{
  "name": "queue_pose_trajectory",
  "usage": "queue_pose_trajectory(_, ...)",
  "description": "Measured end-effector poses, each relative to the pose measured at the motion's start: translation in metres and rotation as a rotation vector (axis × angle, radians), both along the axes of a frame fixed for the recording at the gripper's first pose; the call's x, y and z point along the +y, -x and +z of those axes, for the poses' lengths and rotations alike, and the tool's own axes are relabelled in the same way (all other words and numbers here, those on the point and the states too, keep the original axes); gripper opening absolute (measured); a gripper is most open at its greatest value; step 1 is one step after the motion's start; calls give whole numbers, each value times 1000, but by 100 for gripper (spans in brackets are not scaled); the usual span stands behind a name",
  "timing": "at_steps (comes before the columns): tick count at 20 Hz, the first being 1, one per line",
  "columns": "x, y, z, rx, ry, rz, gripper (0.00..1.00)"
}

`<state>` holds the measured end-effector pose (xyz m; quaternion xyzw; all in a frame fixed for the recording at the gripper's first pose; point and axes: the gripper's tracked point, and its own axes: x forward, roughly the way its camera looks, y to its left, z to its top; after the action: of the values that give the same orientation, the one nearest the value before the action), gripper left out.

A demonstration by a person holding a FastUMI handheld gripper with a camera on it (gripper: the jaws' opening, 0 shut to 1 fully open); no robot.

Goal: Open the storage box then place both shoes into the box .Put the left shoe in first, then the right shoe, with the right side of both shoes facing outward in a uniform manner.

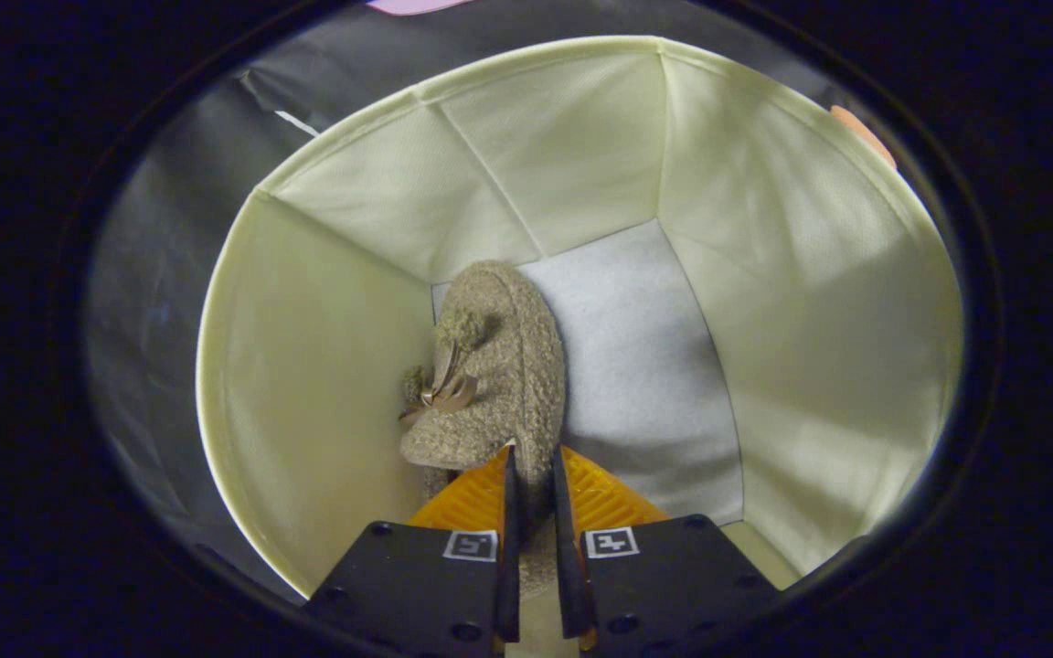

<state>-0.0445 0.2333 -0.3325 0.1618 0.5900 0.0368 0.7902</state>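
Observation:
I look down into an open cream fabric storage box [801, 302] with a pale grey floor [645, 366]. A fuzzy tan shoe [499, 366] with a small bow stands on its side inside, against the box's left wall, its toe pointing away from me. My gripper [532, 466] is inside the box, shut on the shoe's heel edge, with the fuzzy rim pinched between both fingers.
The box's walls rise close on all sides. To the right of the shoe lies bare grey floor [664, 439]. A dark booth wall [179, 228] shows beyond the box's rim.

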Motion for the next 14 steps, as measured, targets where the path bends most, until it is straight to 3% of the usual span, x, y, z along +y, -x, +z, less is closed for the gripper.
queue_pose_trajectory(1, -1, 1, 3, -1, -8, 1, 29)
queue_pose_trajectory(8, -19, -1, 43, -61, -119, 15, 37)
queue_pose_trajectory(14, -65, -24, 93, -125, -269, -52, 34)
